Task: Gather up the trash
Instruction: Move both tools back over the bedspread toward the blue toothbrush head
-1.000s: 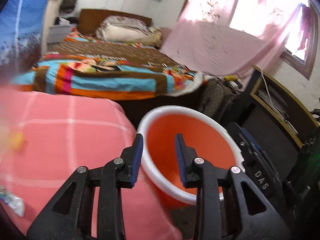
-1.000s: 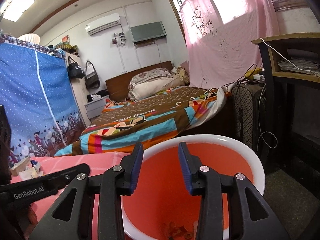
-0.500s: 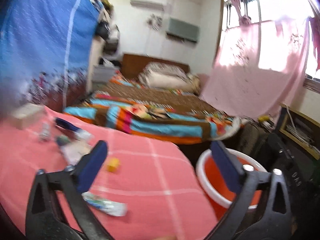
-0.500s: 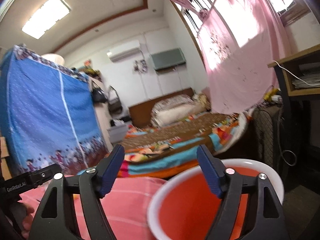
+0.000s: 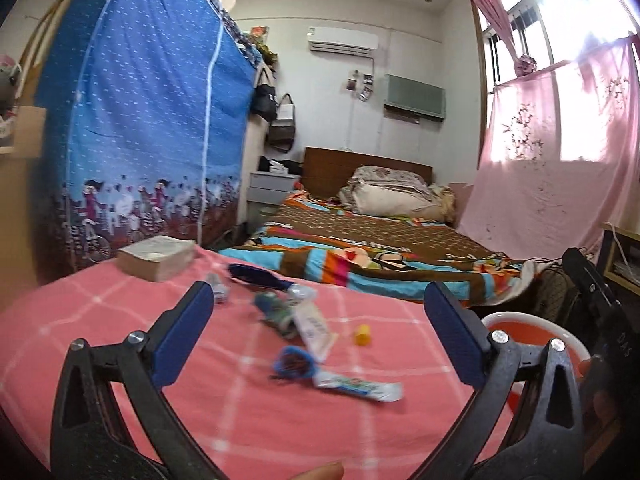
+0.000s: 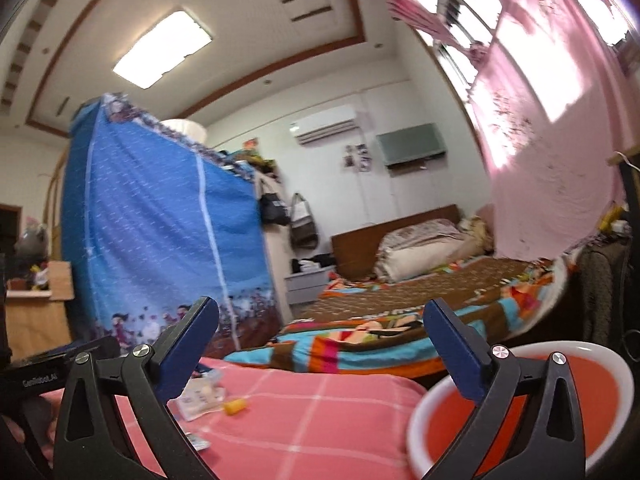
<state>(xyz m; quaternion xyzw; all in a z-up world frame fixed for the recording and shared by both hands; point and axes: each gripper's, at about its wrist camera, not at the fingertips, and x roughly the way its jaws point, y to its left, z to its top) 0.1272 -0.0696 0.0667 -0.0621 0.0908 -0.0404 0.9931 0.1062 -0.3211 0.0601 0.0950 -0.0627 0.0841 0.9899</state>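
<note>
Several pieces of trash lie on the pink checked cloth: a white and green wrapper, a blue cap-like piece, a white packet, a small yellow piece and a dark blue wrapper. My left gripper is open and empty, above the cloth and short of the trash. The orange bucket with a white rim stands to the right, below the cloth's edge. My right gripper is open and empty, beside the bucket. The yellow piece shows there too.
A thick book lies at the cloth's far left. A bed with a striped cover stands behind. A blue fabric wardrobe is on the left, a pink curtain and a dark shelf on the right.
Both grippers went from narrowly open over the bucket to wide open. The left one swung left and up over the cloth, bringing the trash into view. The right one tilted upward.
</note>
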